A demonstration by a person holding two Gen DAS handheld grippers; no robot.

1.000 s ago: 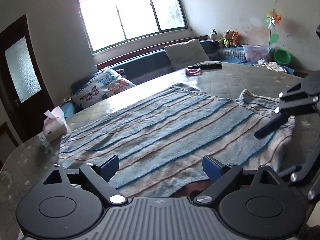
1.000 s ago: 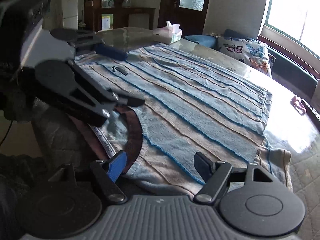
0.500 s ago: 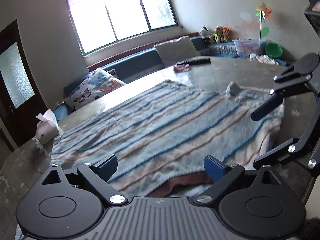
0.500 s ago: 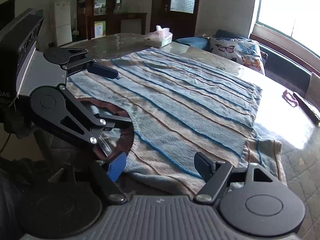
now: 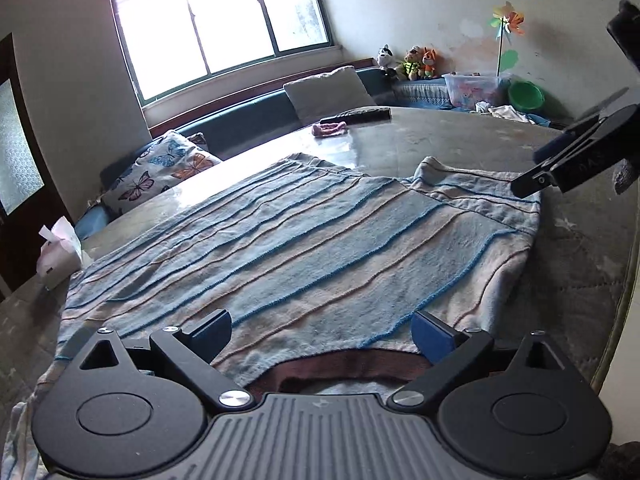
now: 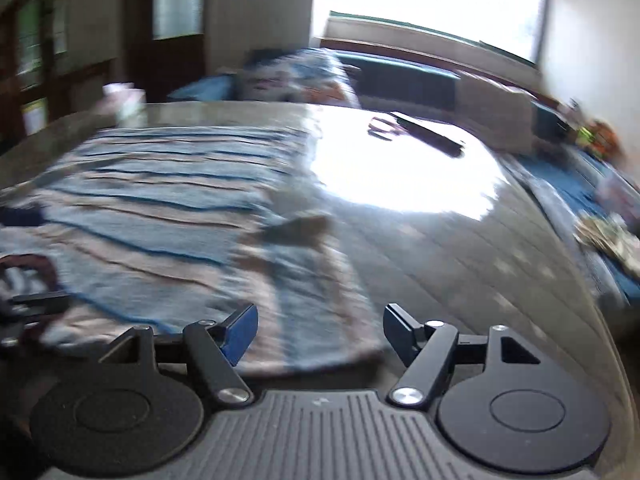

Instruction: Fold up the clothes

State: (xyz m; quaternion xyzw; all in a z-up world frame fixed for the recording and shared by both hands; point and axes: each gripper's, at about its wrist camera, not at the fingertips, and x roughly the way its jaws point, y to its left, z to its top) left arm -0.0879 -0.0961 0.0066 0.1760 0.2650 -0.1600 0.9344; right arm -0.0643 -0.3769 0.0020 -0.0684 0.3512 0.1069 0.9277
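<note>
Home living room: cushioned window bench (image 5: 256, 120)

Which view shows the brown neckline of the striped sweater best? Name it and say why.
The left wrist view: the brown neckline sits sharp and centred just ahead of the open left hand-held gripper. The right wrist view is motion-blurred and catches the neckline only partly, at its far left edge.

Left gripper (image 5: 322, 330) pitched downward, jaws spread wide after opening a little further; nothing pressed between its pads. Right gripper (image 6: 318, 330) also angled down, jaws partly apart and just closing in; pads not pressing anything. Right wrist view motion-blurred.
</note>
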